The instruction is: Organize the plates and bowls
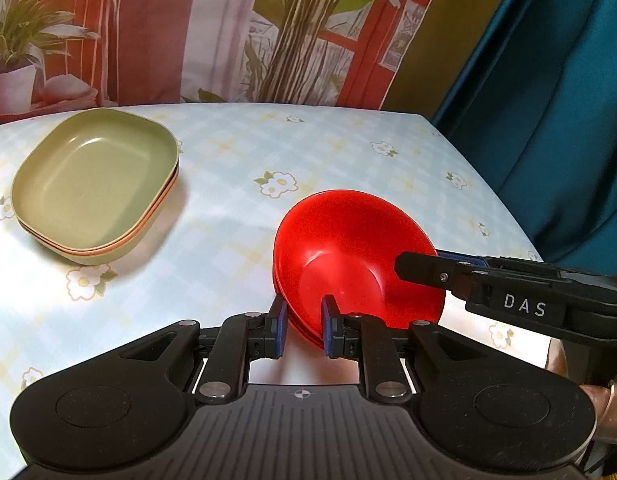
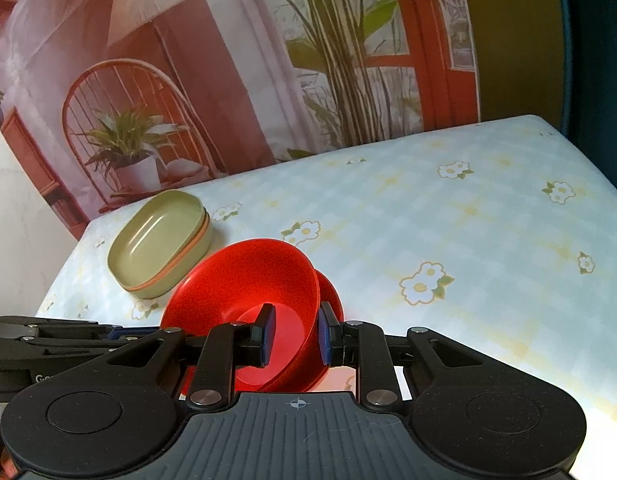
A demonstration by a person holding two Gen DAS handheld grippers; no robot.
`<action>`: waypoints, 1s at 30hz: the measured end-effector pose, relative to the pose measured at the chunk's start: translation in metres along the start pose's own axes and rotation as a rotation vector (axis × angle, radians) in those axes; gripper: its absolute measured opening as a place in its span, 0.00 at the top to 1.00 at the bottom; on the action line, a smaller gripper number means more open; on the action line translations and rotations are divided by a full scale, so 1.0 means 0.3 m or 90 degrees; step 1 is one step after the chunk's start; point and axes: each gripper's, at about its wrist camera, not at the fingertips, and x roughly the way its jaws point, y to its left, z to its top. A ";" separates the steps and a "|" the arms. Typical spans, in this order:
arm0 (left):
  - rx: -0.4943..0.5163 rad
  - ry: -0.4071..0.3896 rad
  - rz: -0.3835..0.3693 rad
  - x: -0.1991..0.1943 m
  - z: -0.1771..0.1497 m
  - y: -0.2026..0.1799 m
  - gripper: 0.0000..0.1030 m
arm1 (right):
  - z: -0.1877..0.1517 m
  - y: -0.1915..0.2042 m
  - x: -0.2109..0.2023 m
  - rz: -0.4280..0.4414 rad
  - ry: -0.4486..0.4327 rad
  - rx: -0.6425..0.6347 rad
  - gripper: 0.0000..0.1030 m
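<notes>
A stack of red bowls [image 1: 348, 256] sits on the flowered tablecloth, near the front. My left gripper [image 1: 304, 328] straddles the near rim of the stack, one finger outside and one inside, with a visible gap to the rim. My right gripper [image 2: 294, 332] straddles the rim of the top red bowl [image 2: 248, 284], which is tilted up off the lower bowl [image 2: 332, 300]. The right gripper also shows in the left wrist view [image 1: 420, 270], one finger over the bowl's right rim. A stack of green oval plates [image 1: 96, 184], one with an orange edge, stands at the far left; it also shows in the right wrist view [image 2: 160, 244].
The table [image 2: 468, 220] has a pale blue checked cloth with flowers. A printed backdrop of plants and a chair [image 2: 148, 100] hangs behind it. A teal curtain [image 1: 548, 120] hangs to the right, past the table's edge.
</notes>
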 end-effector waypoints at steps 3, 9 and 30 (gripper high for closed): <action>0.001 -0.003 0.002 -0.001 -0.003 -0.001 0.82 | -0.002 0.001 0.001 -0.003 0.002 -0.001 0.78; 0.000 0.000 0.005 0.001 -0.003 -0.004 0.82 | -0.006 -0.001 0.007 -0.005 0.005 -0.002 0.76; -0.036 -0.014 0.024 -0.014 0.002 0.033 0.51 | -0.005 -0.037 -0.008 -0.016 -0.012 0.012 0.72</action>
